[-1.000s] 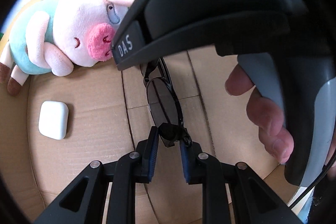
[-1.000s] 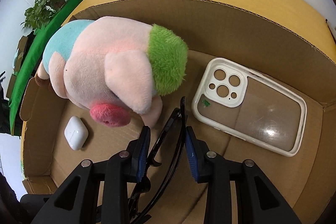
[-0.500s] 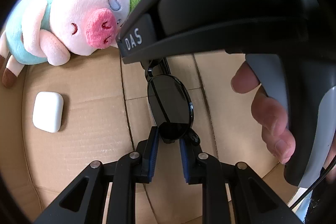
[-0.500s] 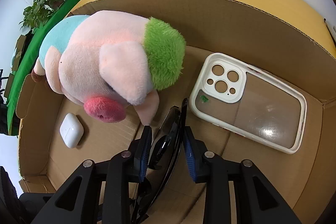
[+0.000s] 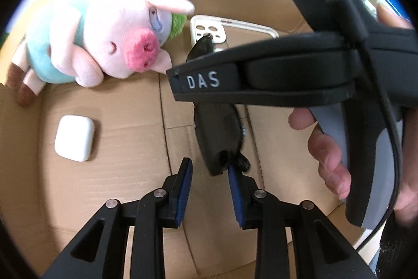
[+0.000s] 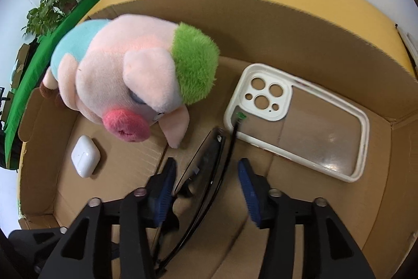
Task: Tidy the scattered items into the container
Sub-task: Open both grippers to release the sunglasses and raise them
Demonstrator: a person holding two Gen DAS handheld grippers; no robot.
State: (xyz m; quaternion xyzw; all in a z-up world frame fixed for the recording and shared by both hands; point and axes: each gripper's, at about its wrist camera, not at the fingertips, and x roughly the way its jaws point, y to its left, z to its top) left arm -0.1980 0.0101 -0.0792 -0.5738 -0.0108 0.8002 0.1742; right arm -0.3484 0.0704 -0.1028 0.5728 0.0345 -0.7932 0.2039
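Note:
Black sunglasses (image 5: 218,138) lie on the floor of the cardboard box (image 6: 287,28), between both grippers; they also show in the right wrist view (image 6: 209,169). My left gripper (image 5: 209,174) is open, its right pad touching the glasses' end. My right gripper (image 6: 206,174) is open with the glasses lying loose between its fingers; its body (image 5: 287,80) crosses over the glasses in the left wrist view. In the box are a pink pig plush (image 6: 135,85), a white earbud case (image 6: 85,159) and a white phone case (image 6: 297,119).
The box walls rise all around. The plush (image 5: 104,38) lies at the far left, the earbud case (image 5: 74,138) at the left, the phone case (image 5: 222,30) at the far right. A green plant (image 6: 57,2) stands outside the box.
Both grippers have opened and let go of the sunglasses, which now lie on the box floor. Both grippers have drawn back a little.

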